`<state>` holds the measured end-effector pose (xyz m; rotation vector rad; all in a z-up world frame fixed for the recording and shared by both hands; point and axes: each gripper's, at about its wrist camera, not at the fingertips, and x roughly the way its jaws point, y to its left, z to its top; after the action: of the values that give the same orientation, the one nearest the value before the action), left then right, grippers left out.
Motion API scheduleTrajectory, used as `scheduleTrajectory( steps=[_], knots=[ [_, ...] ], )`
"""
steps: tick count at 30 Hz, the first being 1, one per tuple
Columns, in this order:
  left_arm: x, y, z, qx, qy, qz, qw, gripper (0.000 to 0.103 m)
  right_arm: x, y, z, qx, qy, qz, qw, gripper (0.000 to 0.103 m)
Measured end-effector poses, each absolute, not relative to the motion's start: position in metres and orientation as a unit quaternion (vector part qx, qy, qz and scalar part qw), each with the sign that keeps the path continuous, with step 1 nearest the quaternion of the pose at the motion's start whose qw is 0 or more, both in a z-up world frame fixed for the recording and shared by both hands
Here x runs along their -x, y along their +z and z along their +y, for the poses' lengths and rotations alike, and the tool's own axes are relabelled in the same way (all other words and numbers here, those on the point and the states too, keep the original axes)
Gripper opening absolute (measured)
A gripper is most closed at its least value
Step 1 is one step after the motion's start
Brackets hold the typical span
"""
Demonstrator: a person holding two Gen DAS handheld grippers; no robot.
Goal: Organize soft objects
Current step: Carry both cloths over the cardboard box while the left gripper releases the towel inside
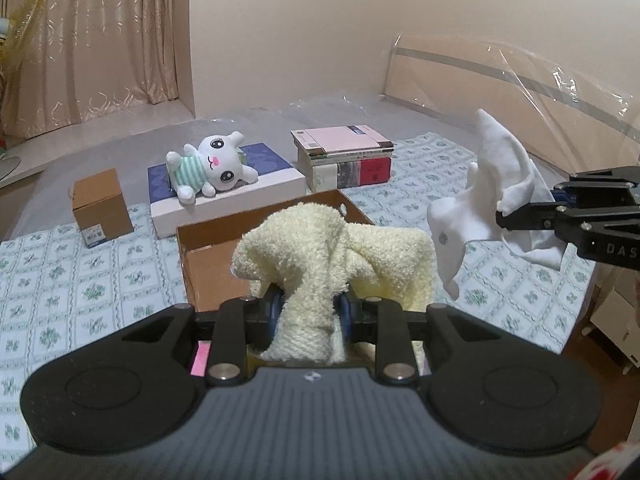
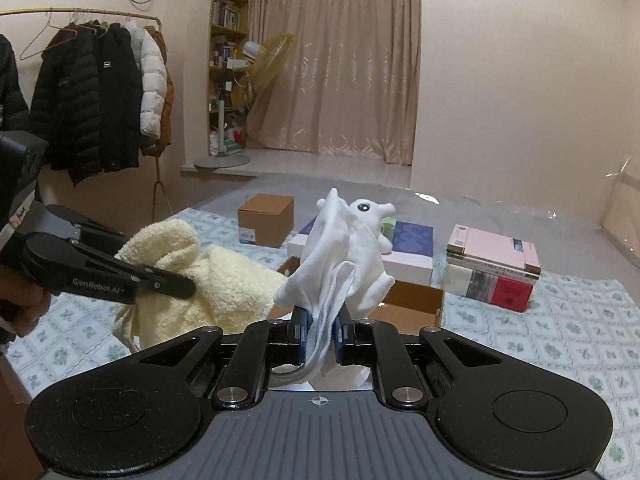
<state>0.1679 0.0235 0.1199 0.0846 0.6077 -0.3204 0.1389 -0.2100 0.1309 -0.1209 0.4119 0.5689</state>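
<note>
My left gripper (image 1: pixel 310 312) is shut on a fluffy cream towel (image 1: pixel 332 248), which bunches over its fingers above the open cardboard box (image 1: pixel 208 256). At the right edge of the left wrist view my right gripper (image 1: pixel 502 216) holds a white cloth (image 1: pixel 496 184) in the air. In the right wrist view that gripper (image 2: pixel 322 332) is shut on the white cloth (image 2: pixel 340 256), with the left gripper (image 2: pixel 188 286) and cream towel (image 2: pixel 224 280) at the left. A white plush toy (image 1: pixel 212 164) lies on a flat blue-and-white box (image 1: pixel 240 192) behind the open box.
A small closed cardboard box (image 1: pixel 102 208) sits at the left and a stack of books (image 1: pixel 344 158) at the right, all on a patterned sheet (image 1: pixel 80 280). A plastic-wrapped headboard (image 1: pixel 500 80) stands far right. A coat rack (image 2: pixel 92 92), a fan (image 2: pixel 272 60) and curtains lie beyond.
</note>
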Motion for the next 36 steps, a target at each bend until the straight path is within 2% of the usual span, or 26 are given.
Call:
scheduleTrajectory(
  steps=[14, 32, 36],
  knots=[
    [-0.297, 0.132, 0.035, -0.060, -0.144, 0.320, 0.934, 0.024, -0.270, 0.132, -0.191, 0.086, 0.273, 0.226, 0.931, 0.013],
    [-0.421, 0.040, 0.035, -0.083, -0.136, 0.390, 0.907, 0.025, -0.398, 0.045, -0.174, 0.072, 0.253, 0.334, 0.905, 0.013],
    [-0.434, 0.024, 0.034, -0.085, -0.141, 0.400, 0.901, 0.029, -0.412, 0.025, -0.174, 0.050, 0.251, 0.358, 0.898, 0.013]
  ],
)
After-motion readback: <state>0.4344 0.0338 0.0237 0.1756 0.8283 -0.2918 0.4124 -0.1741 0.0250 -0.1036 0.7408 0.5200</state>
